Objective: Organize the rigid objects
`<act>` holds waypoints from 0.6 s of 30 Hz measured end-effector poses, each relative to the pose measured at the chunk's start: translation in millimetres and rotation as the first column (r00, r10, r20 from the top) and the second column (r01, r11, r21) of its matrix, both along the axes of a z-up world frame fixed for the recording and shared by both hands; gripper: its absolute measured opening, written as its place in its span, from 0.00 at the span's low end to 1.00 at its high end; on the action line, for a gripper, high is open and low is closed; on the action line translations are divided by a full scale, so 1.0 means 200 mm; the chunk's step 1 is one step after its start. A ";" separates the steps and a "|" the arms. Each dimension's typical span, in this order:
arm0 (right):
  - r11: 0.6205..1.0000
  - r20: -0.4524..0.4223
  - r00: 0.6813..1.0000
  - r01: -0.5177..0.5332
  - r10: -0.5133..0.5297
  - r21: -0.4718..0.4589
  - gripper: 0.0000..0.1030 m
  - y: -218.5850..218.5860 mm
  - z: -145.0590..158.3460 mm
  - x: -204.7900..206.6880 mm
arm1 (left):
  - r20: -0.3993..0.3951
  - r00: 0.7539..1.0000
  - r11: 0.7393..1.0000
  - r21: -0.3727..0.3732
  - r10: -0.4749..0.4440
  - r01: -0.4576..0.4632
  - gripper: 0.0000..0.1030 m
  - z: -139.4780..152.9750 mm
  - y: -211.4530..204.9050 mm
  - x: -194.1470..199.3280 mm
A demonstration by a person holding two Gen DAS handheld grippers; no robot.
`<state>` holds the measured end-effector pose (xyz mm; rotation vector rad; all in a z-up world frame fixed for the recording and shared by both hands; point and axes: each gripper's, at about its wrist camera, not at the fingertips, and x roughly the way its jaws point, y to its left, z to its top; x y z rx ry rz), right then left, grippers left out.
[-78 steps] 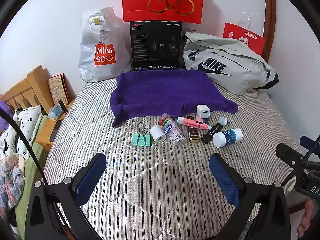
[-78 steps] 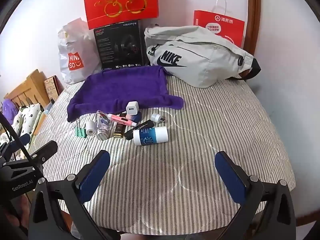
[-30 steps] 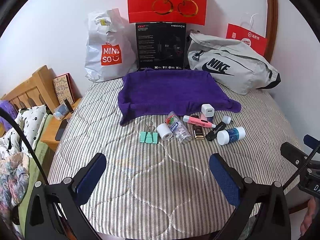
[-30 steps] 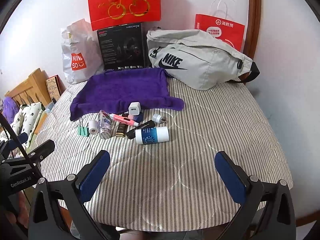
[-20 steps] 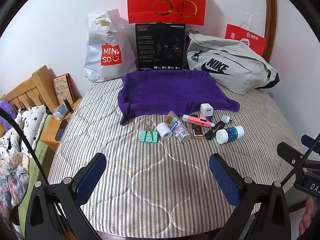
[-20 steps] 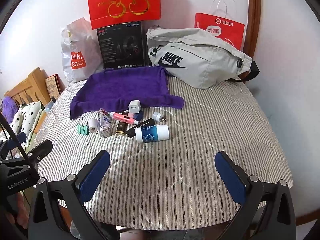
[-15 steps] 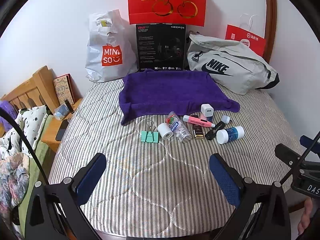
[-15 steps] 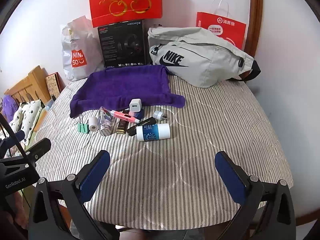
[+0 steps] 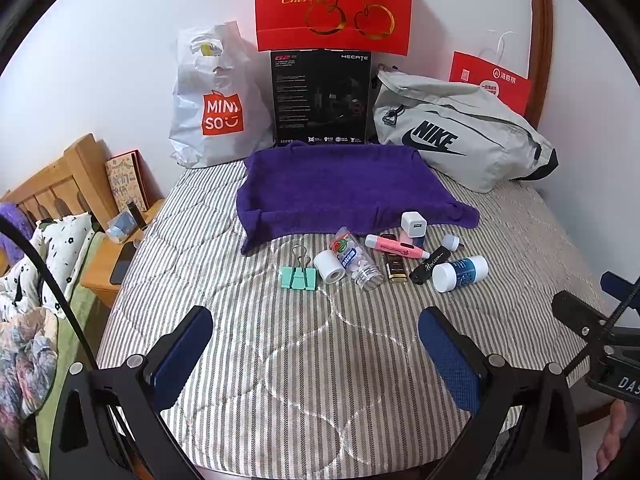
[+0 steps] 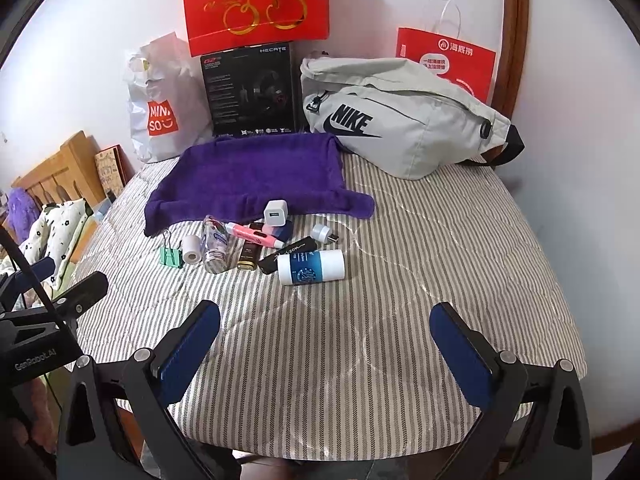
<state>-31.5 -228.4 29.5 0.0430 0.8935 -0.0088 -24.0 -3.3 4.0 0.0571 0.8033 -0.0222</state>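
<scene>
Beside purple towel (image 9: 344,188), white-blue bottle (image 10: 311,267) on its side, lengthwise left-right

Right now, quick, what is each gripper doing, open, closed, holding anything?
Left gripper: open, holding nothing.
Right gripper: open, holding nothing.

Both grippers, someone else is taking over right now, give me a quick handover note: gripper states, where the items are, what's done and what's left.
Left gripper: open, empty, hovering over the striped bedcover, short of the items.
Right gripper: open, empty, likewise short of them.
Items: all loose in a row just in front of the purple towel: green binder clip, white tape roll, clear pill bottle, pink highlighter, white charger cube, black-and-gold lighter, black Horizon stick, blue-and-white bottle, lying on its side.
Done: nothing; the towel is bare.
Left: every item, probably onto the towel.
</scene>
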 end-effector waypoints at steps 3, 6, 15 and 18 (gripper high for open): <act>1.000 0.011 1.000 -0.009 0.009 0.018 1.00 0.00 0.01 0.00 | 0.000 1.000 1.000 -0.005 -0.001 0.001 1.00 -0.01 0.01 0.02; 1.000 0.008 1.000 -0.016 0.016 0.027 1.00 0.01 0.00 0.02 | -0.010 1.000 1.000 -0.028 0.005 -0.005 1.00 -0.04 0.03 0.06; 0.998 -0.040 0.999 0.010 -0.008 0.058 1.00 -0.06 -0.14 0.14 | -0.055 0.998 0.998 -0.059 0.007 -0.010 1.00 -0.23 0.08 0.24; 0.998 -0.066 0.998 0.016 -0.012 0.054 1.00 -0.08 -0.21 0.18 | -0.066 0.998 0.999 -0.039 0.011 -0.014 1.00 -0.30 0.09 0.31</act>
